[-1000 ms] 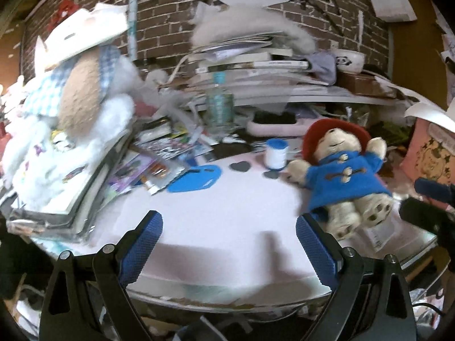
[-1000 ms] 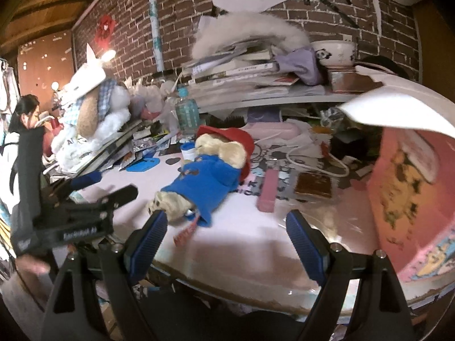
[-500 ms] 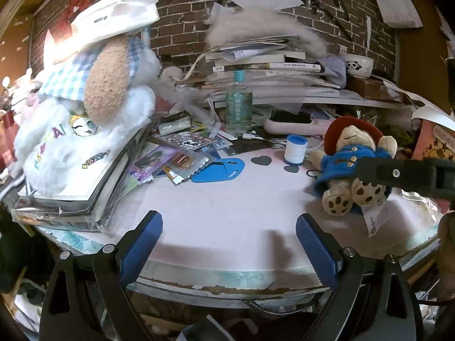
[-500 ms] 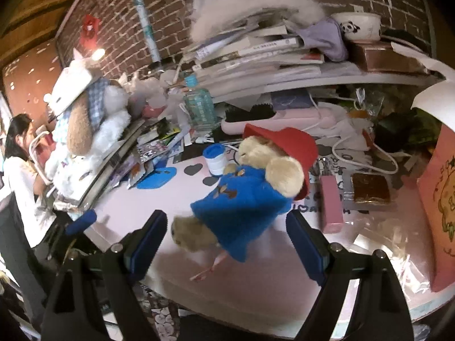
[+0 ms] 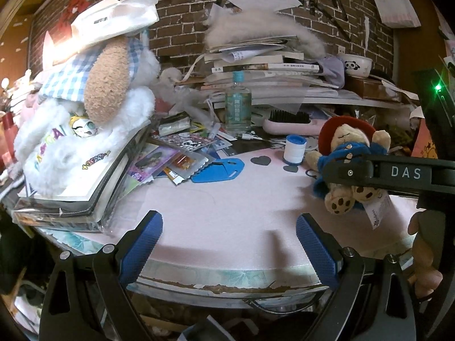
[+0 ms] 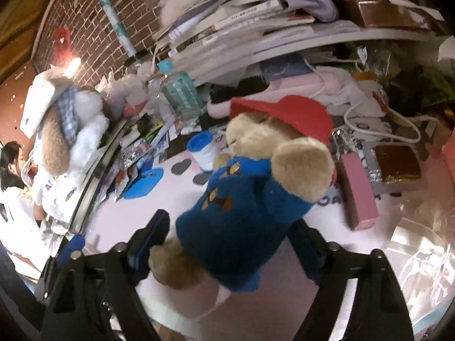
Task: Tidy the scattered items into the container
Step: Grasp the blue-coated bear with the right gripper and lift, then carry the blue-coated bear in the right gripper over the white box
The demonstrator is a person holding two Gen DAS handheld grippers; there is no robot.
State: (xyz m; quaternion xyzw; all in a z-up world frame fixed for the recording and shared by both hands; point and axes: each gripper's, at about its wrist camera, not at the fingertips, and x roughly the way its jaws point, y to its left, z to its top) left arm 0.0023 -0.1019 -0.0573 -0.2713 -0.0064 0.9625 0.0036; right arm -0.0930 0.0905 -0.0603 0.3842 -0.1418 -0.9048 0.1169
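A teddy bear [image 6: 244,199] in a blue coat and red hat lies on the pink table [image 5: 227,213]. My right gripper [image 6: 230,233] is open, its jaws on either side of the bear's lower body. In the left wrist view the bear [image 5: 347,153] sits at the right with the right gripper [image 5: 369,173] across it. My left gripper [image 5: 227,233] is open and empty above the table's front edge. No container is clearly visible.
A large white plush dog [image 5: 85,108] lies on stacked books at left. A blue flat piece [image 5: 219,167], a blue-capped white roll [image 5: 294,149], a bottle [image 5: 238,105], a pink box [image 6: 358,193] and book piles crowd the back.
My right gripper has moved forward until the bear sits between its jaws. The left gripper drew back slightly and stays open.
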